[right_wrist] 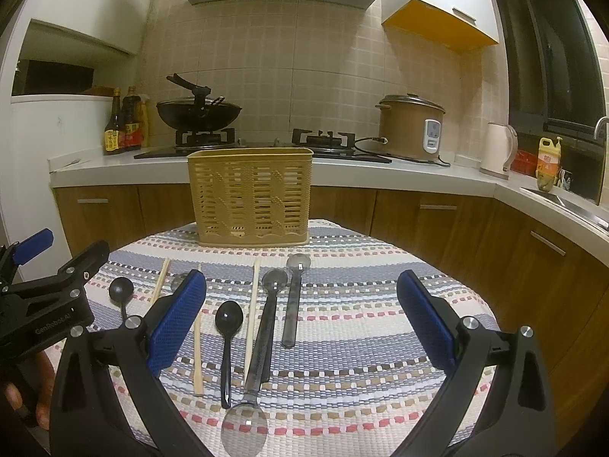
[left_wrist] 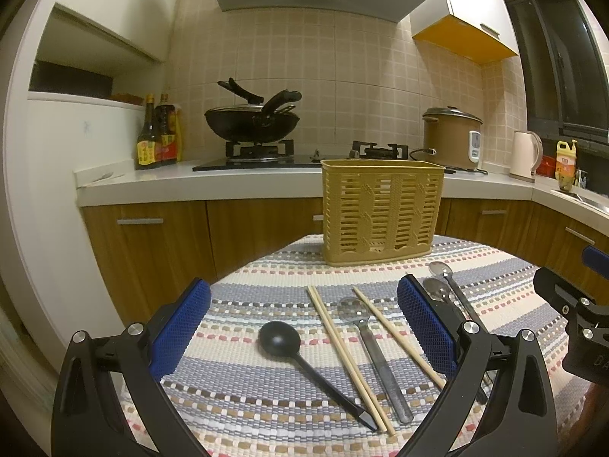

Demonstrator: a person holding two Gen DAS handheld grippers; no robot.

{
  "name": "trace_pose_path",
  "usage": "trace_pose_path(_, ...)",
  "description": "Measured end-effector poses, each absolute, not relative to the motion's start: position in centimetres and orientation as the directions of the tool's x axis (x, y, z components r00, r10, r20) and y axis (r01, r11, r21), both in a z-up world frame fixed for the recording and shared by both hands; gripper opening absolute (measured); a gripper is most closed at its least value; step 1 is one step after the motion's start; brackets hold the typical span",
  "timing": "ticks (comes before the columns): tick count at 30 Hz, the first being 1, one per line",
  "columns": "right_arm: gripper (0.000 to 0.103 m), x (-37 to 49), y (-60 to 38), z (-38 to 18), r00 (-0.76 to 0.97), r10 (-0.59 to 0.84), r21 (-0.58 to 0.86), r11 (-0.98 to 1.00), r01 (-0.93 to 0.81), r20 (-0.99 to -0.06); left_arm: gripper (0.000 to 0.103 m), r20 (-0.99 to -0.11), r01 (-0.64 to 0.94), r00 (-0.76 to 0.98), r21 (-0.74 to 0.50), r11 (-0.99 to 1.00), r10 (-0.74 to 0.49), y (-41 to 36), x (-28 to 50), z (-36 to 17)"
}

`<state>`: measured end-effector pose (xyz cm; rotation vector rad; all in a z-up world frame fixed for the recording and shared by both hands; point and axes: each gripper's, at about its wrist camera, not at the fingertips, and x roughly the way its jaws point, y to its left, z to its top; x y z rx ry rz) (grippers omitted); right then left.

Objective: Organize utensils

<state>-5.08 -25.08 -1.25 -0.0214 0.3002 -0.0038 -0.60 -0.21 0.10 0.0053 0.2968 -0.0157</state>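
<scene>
Fingers [left_wrist: 179,327] of both grippers spread above utensils [left_wrist: 356,346].

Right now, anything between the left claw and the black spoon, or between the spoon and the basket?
Nothing visible. The left claw is open around the black spoon; only bare mat lies between it and the yellow basket.

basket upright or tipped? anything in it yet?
Upright: the basket stands on its base on the mat, rim level. Through the slats it looks empty; the spoons and chopsticks lie on the mat.
</scene>
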Motion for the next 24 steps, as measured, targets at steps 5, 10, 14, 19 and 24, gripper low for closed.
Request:
trace_pose_path(5, 0.095, -5.02, -25.16, -1.26, 0.954, -0.010, -0.019, 1.000, 0.004, -0.299, 0.095, -0.295, 0.016, 0.955, 0.000, 1.000, -0.016, -0.25, -0.58, 0.12)
trace_pose_path(10, 0.095, -4.97, -25.18, -1.26, 0.954, -0.012, -0.022, 1.000, 0.006, -0.300, 0.095, -0.296, 0.016, 0.955, -0.001, 1.000, -0.016, -0.27, -0.58, 0.11)
trace_pose_path(14, 0.095, -4.92, -25.21, -1.23, 0.954, -0.012, -0.021, 1.000, 0.006, -0.301, 0.095, -0.295, 0.016, 0.955, 0.000, 1.000, -0.015, -0.31, -0.60, 0.10)
trace_pose_path(19, 0.095, -4.86, -25.21, -1.24, 0.953, -0.013, -0.021, 1.000, 0.007, -0.302, 0.095, -0.296, 0.016, 0.955, 0.000, 1.000, -0.015, -0.28, -0.59, 0.12)
trace_pose_path(24, 0.095, -4.76, -25.28, -1.39, 0.951, -0.017, -0.025, 1.000, 0.009, -0.310, 0.095, -0.298, 0.015, 0.954, -0.002, 1.000, -0.015, -0.29, -0.56, 0.05)
